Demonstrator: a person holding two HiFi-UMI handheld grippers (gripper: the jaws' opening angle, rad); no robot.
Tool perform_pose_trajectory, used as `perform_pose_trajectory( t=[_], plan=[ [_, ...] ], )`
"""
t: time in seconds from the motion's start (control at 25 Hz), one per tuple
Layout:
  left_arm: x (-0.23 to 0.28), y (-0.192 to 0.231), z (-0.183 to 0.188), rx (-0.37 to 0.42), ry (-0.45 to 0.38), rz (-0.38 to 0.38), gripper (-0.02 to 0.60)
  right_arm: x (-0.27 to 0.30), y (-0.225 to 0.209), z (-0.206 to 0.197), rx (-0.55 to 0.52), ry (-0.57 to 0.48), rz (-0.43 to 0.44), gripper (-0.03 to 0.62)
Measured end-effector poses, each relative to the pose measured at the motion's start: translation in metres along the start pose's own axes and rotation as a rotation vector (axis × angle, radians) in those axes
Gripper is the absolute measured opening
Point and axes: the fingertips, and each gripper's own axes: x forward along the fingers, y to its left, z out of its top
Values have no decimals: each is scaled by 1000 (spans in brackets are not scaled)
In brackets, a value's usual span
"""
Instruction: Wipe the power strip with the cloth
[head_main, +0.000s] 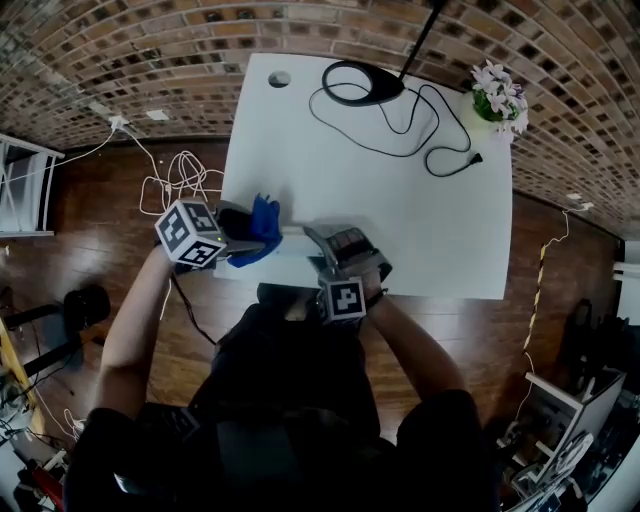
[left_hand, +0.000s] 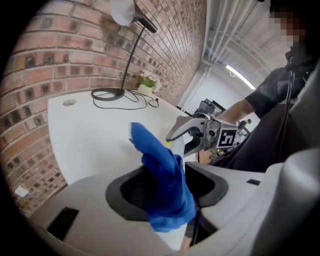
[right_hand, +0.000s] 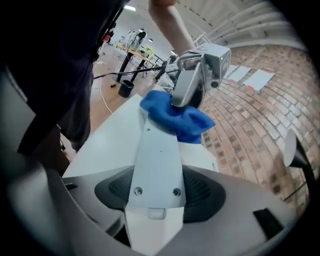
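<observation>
"Is the strip (right_hand: 159, 150) clean yet?"

"I can't tell. It is at the near edge of the table (head_main: 400, 200). The right gripper (right_hand: 156, 200) pinches one end. The cloth (left_hand: 152, 150) sits on the other end."

"And the left gripper (left_hand: 167, 187)?"

"Its jaws stand apart, with the cloth loose between them. I think most wiping is left."

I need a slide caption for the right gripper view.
Power strip between the right gripper's jaws, its far end at the blue cloth under the left gripper.
</observation>
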Motion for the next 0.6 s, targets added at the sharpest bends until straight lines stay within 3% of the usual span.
perform_pose_trajectory(
  t=[0.2, 0.36, 0.48, 0.6],
  plan=[
    [20, -5, -2, 31, 95, -84, 285, -8, -5, 3, -92, -3, -86, 270],
    [43, -9, -19, 176, 259, -105, 287, -11, -5, 8, -160, -20, -115, 270],
    [54, -13, -22, 231, 312, -128, 288, -10, -3, 3, -165, -6, -107, 270],
    [63, -19, -23, 252, 339, -154, 225, -8, 1, -4, -143, 13, -91, 270]
  ],
)
